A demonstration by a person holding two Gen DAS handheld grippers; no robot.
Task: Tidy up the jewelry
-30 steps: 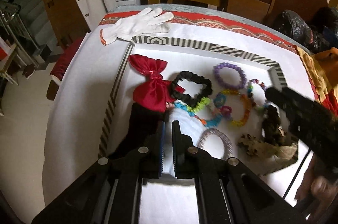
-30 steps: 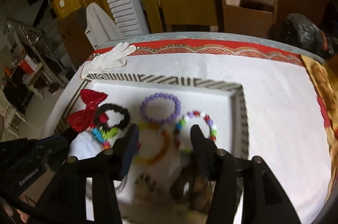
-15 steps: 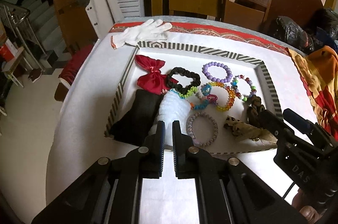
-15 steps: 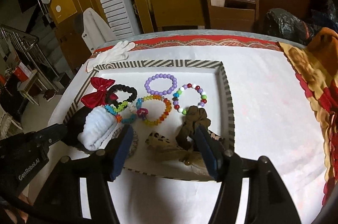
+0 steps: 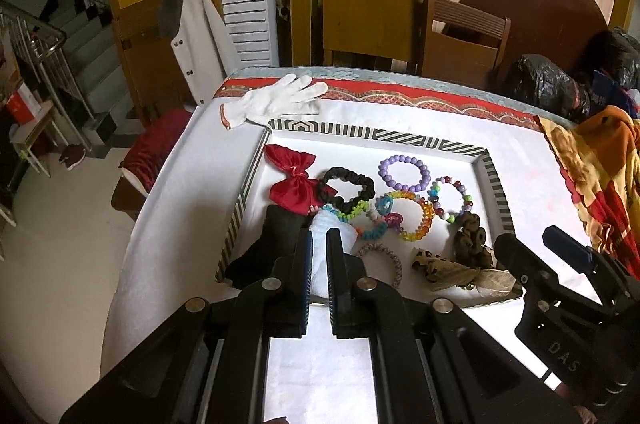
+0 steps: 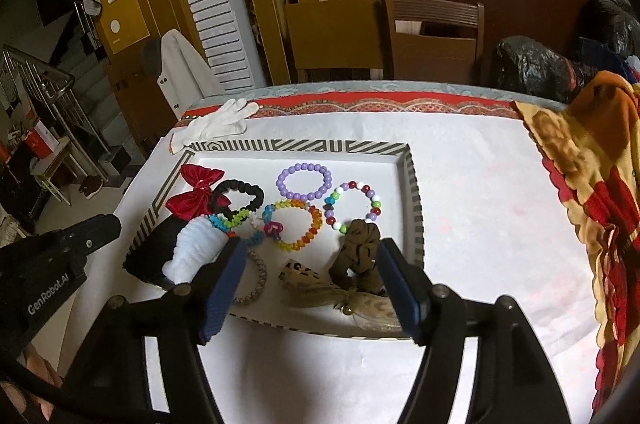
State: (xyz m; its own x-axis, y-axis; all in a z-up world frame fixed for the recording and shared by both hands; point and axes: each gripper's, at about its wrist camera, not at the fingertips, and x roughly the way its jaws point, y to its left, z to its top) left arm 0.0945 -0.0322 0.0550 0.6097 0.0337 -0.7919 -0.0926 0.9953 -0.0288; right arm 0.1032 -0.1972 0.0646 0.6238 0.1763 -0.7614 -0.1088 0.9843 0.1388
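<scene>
A striped-rim tray (image 5: 376,135) (image 6: 296,146) on the white tablecloth holds a red bow (image 5: 291,181), black scrunchie (image 5: 347,186), purple bead bracelet (image 5: 404,172) (image 6: 305,181), multicolour bead bracelet (image 6: 352,206), rainbow bracelet (image 6: 297,229), white scrunchie (image 6: 196,250), brown scrunchie (image 6: 360,256) and a leopard bow (image 6: 360,302). My left gripper (image 5: 318,244) is shut and empty, above the tray's near edge by the white scrunchie. My right gripper (image 6: 310,264) is open and empty, above the tray's near side, straddling the leopard bow and brown scrunchie.
A white glove (image 5: 276,100) lies at the table's far left corner. An orange and red cloth (image 6: 592,184) drapes the right side. Wooden chairs (image 6: 432,36) stand behind the table. The floor drops off to the left.
Both grippers have pulled back and up from the tray, so the whole tray now shows. The items in the tray have not moved.
</scene>
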